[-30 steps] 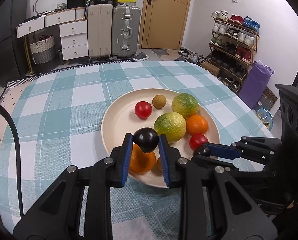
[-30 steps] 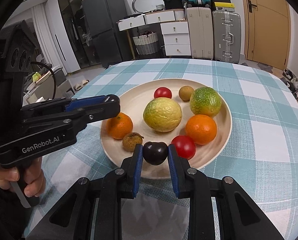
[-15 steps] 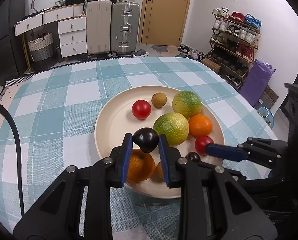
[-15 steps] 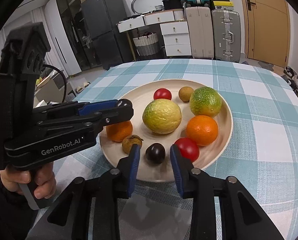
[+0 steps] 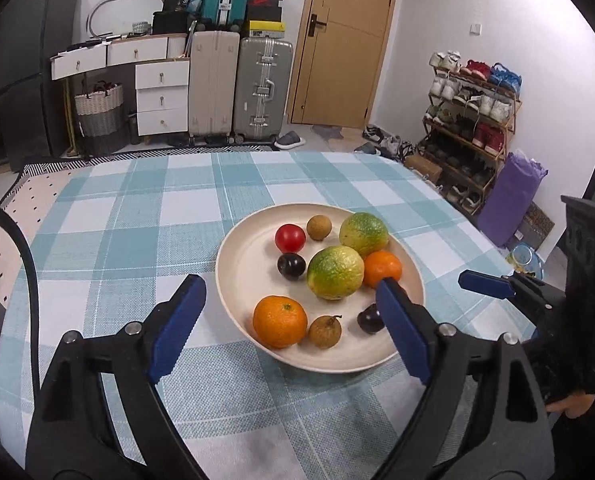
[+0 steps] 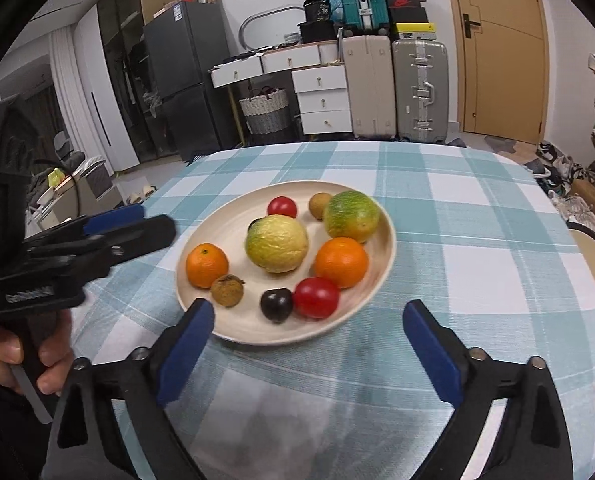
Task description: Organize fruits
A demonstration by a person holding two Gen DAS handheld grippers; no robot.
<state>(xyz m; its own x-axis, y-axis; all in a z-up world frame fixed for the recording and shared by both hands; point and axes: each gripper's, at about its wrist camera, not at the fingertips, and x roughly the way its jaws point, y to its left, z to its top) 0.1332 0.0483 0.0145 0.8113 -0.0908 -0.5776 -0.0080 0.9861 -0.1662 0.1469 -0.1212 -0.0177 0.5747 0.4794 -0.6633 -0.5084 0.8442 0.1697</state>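
Cream plate (image 5: pixel 233 280) holds nine fruits; dark plums (image 5: pixel 291 266) at 9 and 5 o'clock; left gripper (image 5: pixel 293 322) and right gripper (image 6: pixel 311 344) both spread wide, empty.

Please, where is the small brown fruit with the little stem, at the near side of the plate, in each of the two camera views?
Left wrist view: the stemmed brown fruit lies near the plate's front rim, right of the near orange.
Right wrist view: the same fruit lies at the plate's front left, just below that orange.
Shared landmark: the large yellow-green fruit at the plate's middle.
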